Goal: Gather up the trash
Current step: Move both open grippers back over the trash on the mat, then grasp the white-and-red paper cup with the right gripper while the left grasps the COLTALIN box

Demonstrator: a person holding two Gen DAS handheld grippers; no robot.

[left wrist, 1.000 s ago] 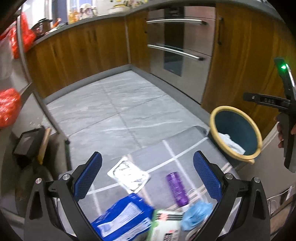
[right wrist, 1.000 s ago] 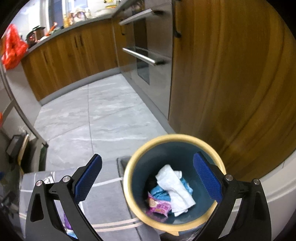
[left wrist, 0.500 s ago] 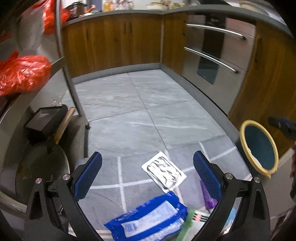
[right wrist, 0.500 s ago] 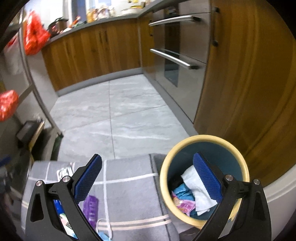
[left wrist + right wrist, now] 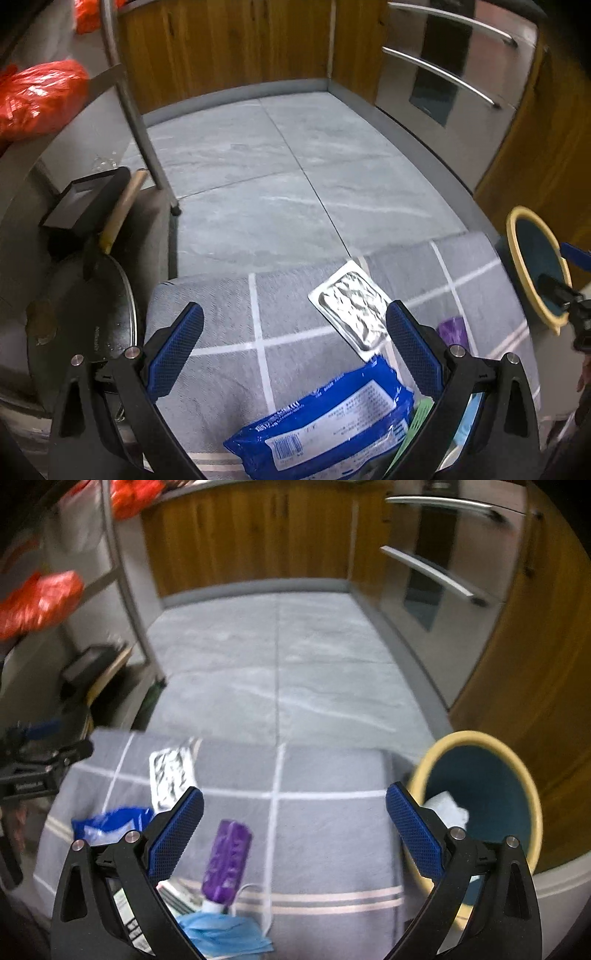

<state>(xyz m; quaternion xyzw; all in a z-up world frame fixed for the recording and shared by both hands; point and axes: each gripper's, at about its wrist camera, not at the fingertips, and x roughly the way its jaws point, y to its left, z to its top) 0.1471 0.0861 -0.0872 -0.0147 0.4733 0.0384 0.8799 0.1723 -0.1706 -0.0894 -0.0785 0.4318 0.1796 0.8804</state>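
Grey checked mat (image 5: 229, 373) on kitchen floor, blue packet (image 5: 325, 417) print unreadable, left gripper (image 5: 295, 350) and right gripper (image 5: 295, 830) fingers spread, empty.

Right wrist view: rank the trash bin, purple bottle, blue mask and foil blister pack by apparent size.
1. Trash bin, clearly largest.
2. Purple bottle and blue mask: similar, both partly hidden near the camera, so unranked.
3. Foil blister pack: looks smallest, but farther away and partly hidden.
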